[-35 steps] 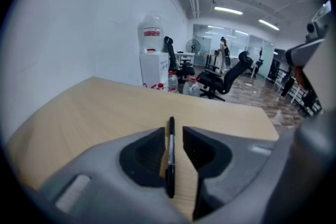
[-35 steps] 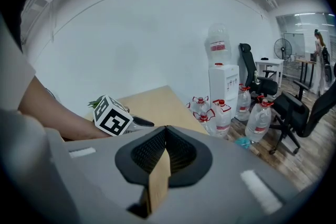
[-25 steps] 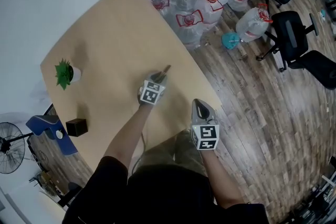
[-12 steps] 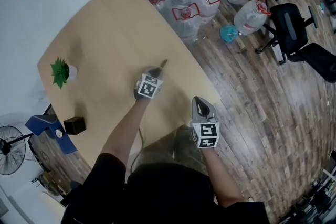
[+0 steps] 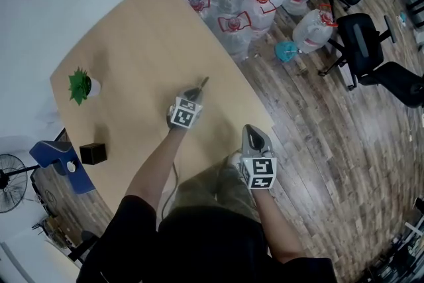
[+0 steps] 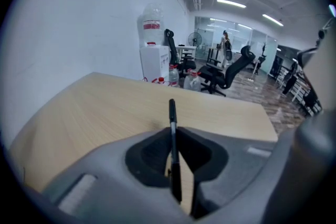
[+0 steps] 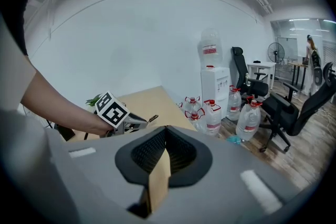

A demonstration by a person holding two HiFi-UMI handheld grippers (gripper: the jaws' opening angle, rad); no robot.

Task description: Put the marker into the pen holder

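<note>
so the marker [image 6: 171, 110] is being clamped in the left gripper [image 6: 172, 136], jaws having just been closing on it, and it's being held well apart from the pen holder [image 5: 93, 153], so carrying's probably next

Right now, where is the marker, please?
The marker sits between the left gripper's jaws, which have just been closing on it, over the table near its right edge in the head view.

left gripper [image 5: 193, 96] just closed, marker [image 6: 171, 113] gripped
</note>
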